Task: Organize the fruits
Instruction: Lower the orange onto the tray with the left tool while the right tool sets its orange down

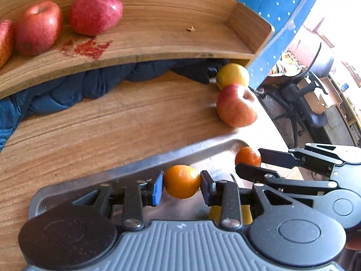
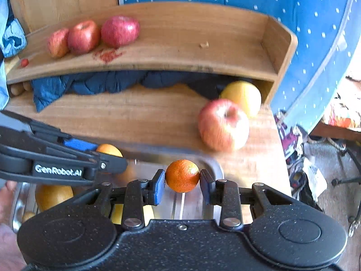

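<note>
Wood table [image 1: 90, 135] w/ a raised wooden shelf [image 1: 158, 22] at the back, blue dotted cloth behind, dark blue fabric stuffed under the shelf.

Left wrist view: left gripper [image 1: 181, 186] is clamped on a small orange [image 1: 181, 181], held just above the metal tray [image 1: 112, 176]. Right gripper [image 1: 250, 160] comes in from the right side w/ a second orange [image 1: 247, 157] between its fingers. Three red apples [image 1: 67, 20] sit in a row on the shelf, left end; rest of the shelf is bare apart from red crumbs and a small scrap. On the table by the shelf's right end: one pinkish apple [image 1: 235, 106] touching a yellow fruit [image 1: 232, 75] behind it. Some yellow fruit shows in the tray, mostly hidden by the gripper body.

Right wrist view: right gripper [image 2: 182, 177] grips its orange [image 2: 182, 176] over the tray's far corner [image 2: 212, 164]. Left gripper [image 2: 108, 155] enters from the left, its orange [image 2: 109, 150] partly hidden. A big yellow fruit [image 2: 53, 195] lies in the tray below, plus other yellow bits I can't ID. Loose apple [image 2: 223, 124] and yellow fruit [image 2: 244, 97] are on the table, blurred.

Progress, as I read it: apples mostly grouped on the shelf, one left on the table. Both oranges in hand, not yet placed. Roughly halfway; where the oranges go I can't tell.
</note>
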### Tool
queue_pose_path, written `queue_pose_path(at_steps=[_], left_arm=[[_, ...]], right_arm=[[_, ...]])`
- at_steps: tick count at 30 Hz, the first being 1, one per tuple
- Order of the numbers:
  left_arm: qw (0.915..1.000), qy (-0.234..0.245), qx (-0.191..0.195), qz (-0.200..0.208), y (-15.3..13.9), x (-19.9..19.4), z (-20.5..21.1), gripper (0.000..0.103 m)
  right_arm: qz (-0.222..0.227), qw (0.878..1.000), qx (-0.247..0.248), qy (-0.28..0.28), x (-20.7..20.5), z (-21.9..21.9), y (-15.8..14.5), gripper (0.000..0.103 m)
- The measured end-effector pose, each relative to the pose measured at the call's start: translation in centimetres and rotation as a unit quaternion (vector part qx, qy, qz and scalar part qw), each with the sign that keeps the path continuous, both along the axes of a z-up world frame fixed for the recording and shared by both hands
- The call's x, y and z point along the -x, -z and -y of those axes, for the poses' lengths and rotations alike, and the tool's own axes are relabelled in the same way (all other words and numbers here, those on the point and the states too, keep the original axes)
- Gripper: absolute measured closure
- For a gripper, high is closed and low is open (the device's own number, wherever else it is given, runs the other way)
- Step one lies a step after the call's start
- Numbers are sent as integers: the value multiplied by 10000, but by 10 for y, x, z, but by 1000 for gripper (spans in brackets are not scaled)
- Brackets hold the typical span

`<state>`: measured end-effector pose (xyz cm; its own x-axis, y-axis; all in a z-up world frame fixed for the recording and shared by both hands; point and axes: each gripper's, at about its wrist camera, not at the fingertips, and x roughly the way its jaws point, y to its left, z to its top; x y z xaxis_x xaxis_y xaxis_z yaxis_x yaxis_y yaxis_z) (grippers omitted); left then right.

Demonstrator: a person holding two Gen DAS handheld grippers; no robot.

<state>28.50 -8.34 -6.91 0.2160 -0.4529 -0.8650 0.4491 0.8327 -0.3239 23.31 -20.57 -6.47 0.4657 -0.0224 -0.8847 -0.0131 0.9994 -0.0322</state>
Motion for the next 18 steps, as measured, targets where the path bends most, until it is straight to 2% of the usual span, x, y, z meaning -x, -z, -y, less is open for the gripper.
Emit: queue_pose_path(at_steps=[14,18], left_arm=[[9994,-111,-198,-244,9,14,5,65],[9992,-289,-218,-152,4,16,2,54]], right_arm=[[-176,9991,-301,225,14,11,14,67],[-66,9989,-365,284,19,17,11,62]])
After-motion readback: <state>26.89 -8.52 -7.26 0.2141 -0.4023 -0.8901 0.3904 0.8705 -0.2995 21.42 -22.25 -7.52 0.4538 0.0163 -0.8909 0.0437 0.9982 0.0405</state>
